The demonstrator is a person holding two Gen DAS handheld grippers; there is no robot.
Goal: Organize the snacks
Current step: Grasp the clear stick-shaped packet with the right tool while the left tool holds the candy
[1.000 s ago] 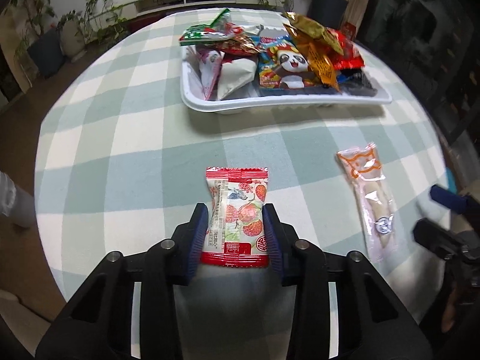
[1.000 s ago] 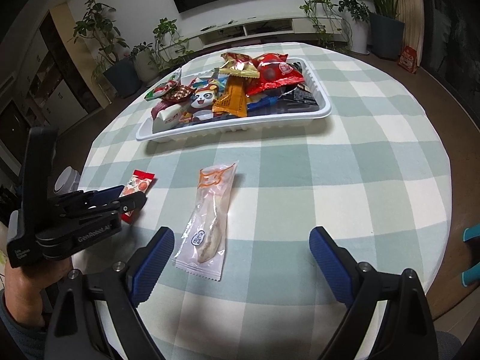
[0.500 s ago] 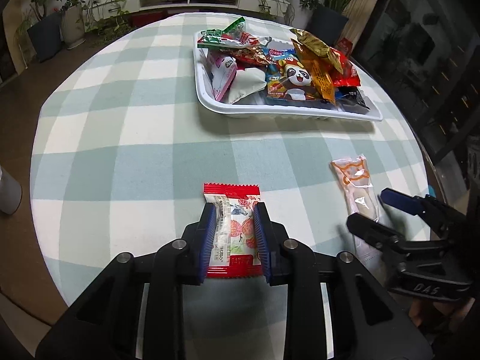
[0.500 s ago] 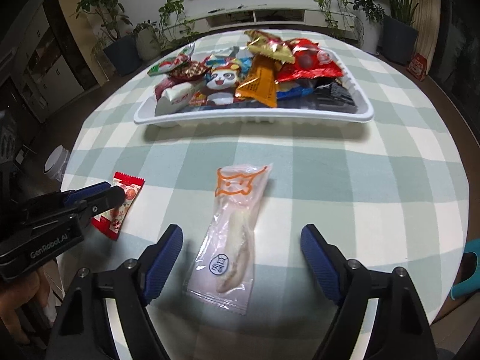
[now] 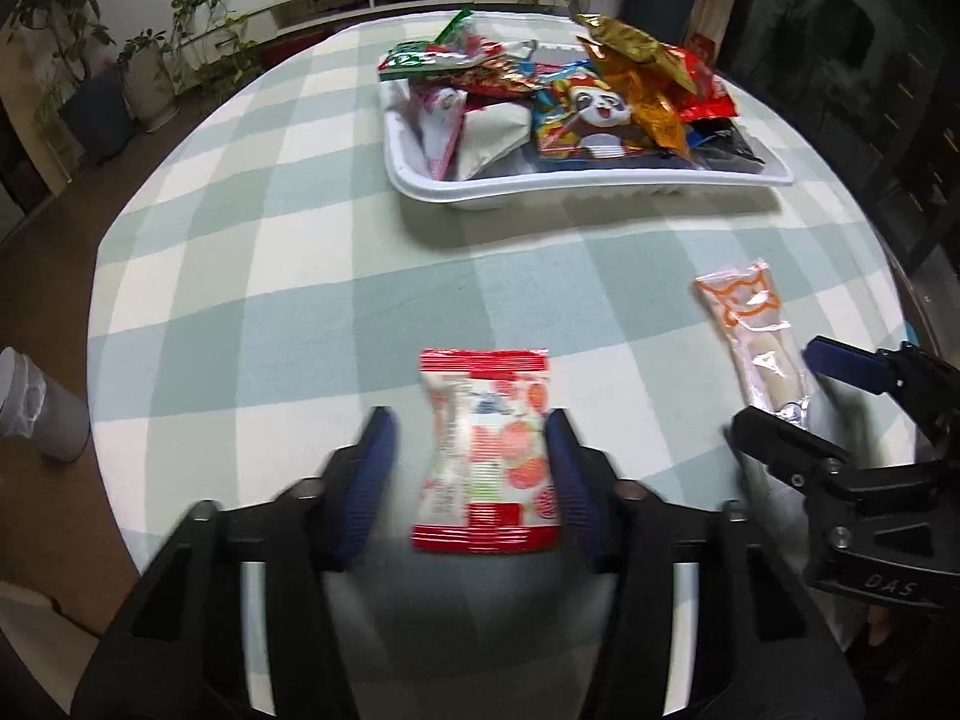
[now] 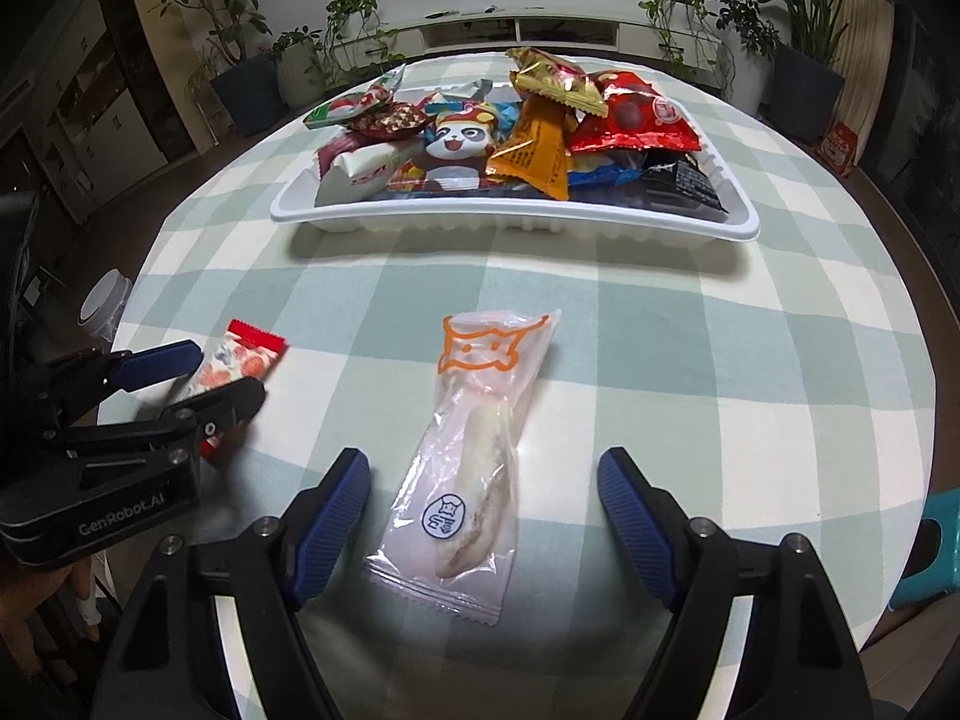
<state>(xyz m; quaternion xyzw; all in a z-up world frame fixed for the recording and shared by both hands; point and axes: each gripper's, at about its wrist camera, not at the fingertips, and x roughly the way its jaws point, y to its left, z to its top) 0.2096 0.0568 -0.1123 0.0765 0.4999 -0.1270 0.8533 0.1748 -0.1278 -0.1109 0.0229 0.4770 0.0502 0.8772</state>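
A red-and-white strawberry snack packet (image 5: 486,450) lies on the checked tablecloth between the fingers of my left gripper (image 5: 468,420). Those jaws are opening, with a gap on the packet's left side. A long clear packet with an orange cat outline (image 6: 474,450) lies between the wide fingers of my right gripper (image 6: 480,456). Its jaws are closing, and the pads stand apart from the packet. Behind both sits a white tray (image 6: 480,219) heaped with several snack bags. The left gripper (image 6: 225,372) and red packet (image 6: 240,360) also show in the right wrist view.
The round table's edge runs close behind both grippers. A grey cup (image 5: 30,402) stands off the table at the left. A turquoise stool (image 6: 936,552) is low on the right. Potted plants and a low white shelf line the far wall.
My left gripper squeezed the red packet half a second ago, and its jaws have since spread off it. My right gripper has slid over the long packet and its fingers have narrowed a little.
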